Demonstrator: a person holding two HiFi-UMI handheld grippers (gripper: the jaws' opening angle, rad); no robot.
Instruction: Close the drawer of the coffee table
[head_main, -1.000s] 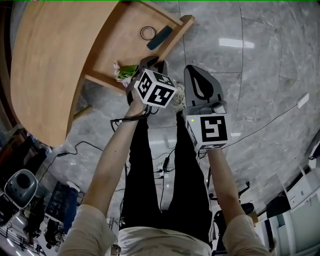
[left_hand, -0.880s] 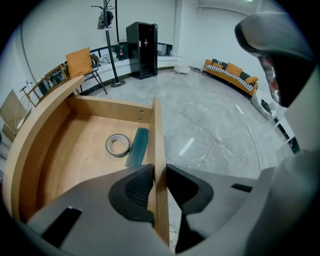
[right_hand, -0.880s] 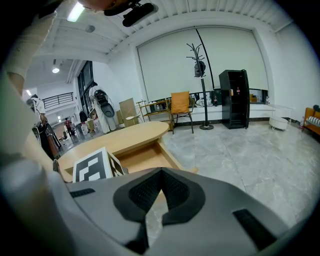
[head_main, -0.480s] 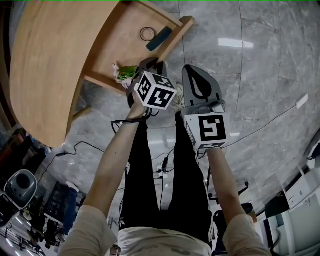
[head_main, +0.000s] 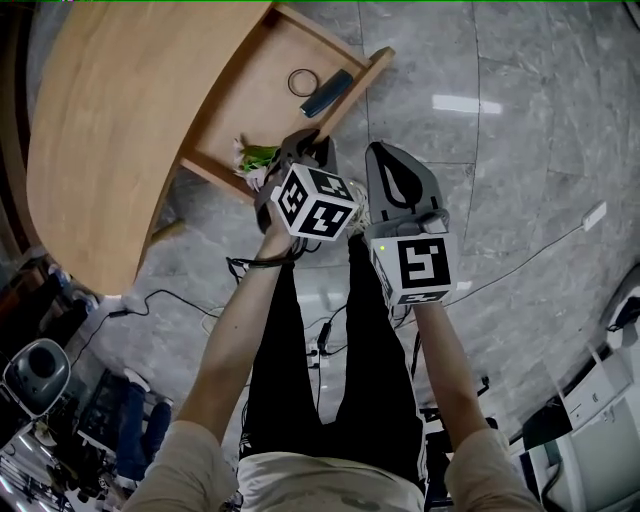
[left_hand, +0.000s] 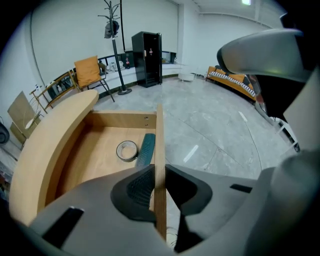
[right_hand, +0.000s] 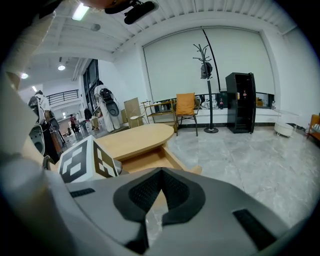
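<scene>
Left gripper view: fingers (left_hand: 137, 187) pinched on the front board of the open drawer (left_hand: 95, 155).

The left gripper (left_hand: 159, 176) holds that thin wooden front board (left_hand: 159, 132) edge-on, one pad inside the drawer and one outside. Just beyond the pads, on the drawer's bare wooden floor, a roll of tape (left_hand: 126, 150) lies flat beside a flat teal object (left_hand: 146, 149), which rests along the inner face of the board. In the head view a green and white item (head_main: 255, 155) sits in the drawer's near corner, close to the left gripper. The drawer stands pulled well out from under the curved bench (left_hand: 45, 145). The right gripper (right_hand: 159, 172) hangs just beside the left one over the grey floor (left_hand: 215, 125), its fingers brought together on nothing.
</scene>
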